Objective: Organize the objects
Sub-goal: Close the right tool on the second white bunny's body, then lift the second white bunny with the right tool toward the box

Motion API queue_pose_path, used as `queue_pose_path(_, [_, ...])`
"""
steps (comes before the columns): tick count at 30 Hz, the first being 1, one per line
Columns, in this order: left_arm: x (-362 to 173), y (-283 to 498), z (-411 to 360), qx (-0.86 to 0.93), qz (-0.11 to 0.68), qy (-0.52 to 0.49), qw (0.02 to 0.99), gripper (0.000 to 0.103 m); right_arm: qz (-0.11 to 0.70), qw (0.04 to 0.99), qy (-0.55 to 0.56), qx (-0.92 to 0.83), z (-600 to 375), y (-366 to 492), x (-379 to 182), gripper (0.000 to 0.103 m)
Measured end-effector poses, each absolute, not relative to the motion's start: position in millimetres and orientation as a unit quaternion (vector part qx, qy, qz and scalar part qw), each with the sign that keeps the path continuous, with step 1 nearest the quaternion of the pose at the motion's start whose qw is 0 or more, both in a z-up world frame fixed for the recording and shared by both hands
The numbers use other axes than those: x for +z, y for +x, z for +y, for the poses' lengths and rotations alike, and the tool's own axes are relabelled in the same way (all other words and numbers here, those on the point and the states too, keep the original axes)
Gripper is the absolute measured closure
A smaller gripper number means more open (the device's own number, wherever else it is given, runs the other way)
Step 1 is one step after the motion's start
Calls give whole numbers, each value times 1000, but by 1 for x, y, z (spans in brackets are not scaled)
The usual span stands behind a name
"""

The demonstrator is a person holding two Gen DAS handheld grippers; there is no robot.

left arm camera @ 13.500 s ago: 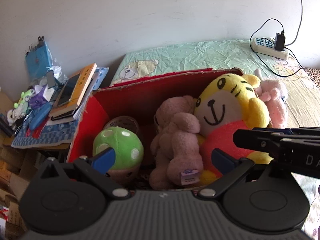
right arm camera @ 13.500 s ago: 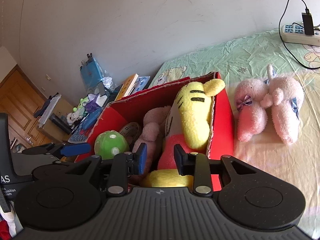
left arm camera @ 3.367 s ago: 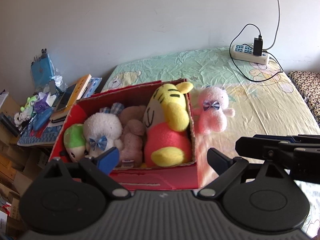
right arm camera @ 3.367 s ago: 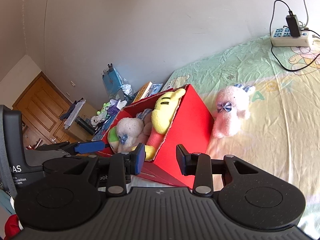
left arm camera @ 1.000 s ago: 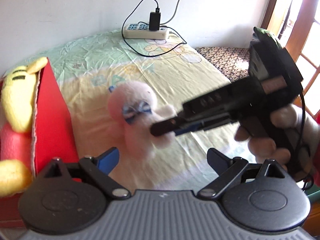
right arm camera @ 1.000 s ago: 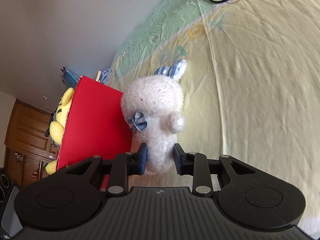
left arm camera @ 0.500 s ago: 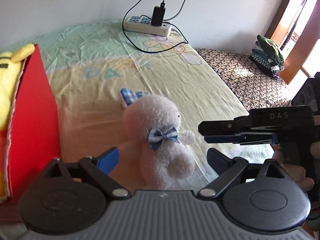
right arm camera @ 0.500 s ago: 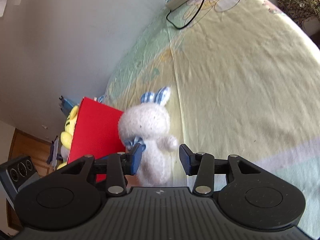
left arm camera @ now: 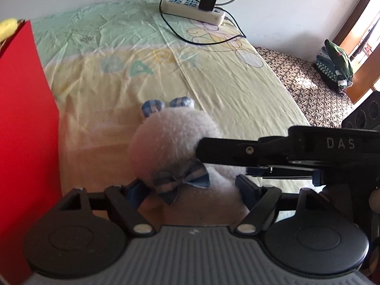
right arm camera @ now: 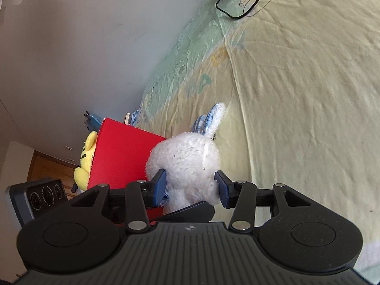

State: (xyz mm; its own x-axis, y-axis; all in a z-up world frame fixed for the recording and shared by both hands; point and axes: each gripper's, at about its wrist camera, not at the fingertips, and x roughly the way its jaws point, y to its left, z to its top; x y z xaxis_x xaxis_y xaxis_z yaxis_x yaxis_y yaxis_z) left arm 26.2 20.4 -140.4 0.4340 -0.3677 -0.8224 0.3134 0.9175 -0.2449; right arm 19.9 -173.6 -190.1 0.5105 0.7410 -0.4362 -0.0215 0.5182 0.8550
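Since half a second ago both grippers have closed in on the fluffy white plush rabbit with the blue checked bow tie and ear linings point(left arm camera: 174, 140), which sits upright on the yellow-and-green bedsheet point(left arm camera: 225, 76), just beside the outer wall of the red cardboard box point(left arm camera: 21, 123) near the bed's front edge. Jaws of the left gripper point(left arm camera: 190, 187) have just been closing and now bracket the toy's lower body under the bow; whether the pads press into the fur cannot be told. Jaws of the right gripper point(right arm camera: 190, 185) have just been opening and stand slightly apart on either side of the rabbit, its blue pads at the fur's edge without visibly squeezing it. From the left wrist, the right gripper's black finger crosses in front of the rabbit's cheek.

Judged from this, the toy is passing from one hand to the other: the right lets go while the left takes over, the likely next stop being the box, where a yellow plush tiger point(right arm camera: 86, 156) already pokes above the rim.

Soft, round-headed and long-piled, the rabbit should compress under the pads and sag if held only by the fur. At the bed's far edge lies a white power strip with a black charger and cable point(left arm camera: 194, 9).
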Motion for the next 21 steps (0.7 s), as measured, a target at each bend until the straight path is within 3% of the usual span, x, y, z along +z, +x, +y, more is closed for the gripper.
queue_pose_path(4, [-137,23,18,-204,493,-20,846,26,427,746,440,259,-172,18,-192,60])
queue_pose_path(14, [-110,-11,1,-221,472,-6,854,26,405,778,404,260,-177,-25,-146,60])
queue_pose_path(21, [-66,-40,0,-207,410,6,888,26,360,799,382,294,-176,-41,-103,60])
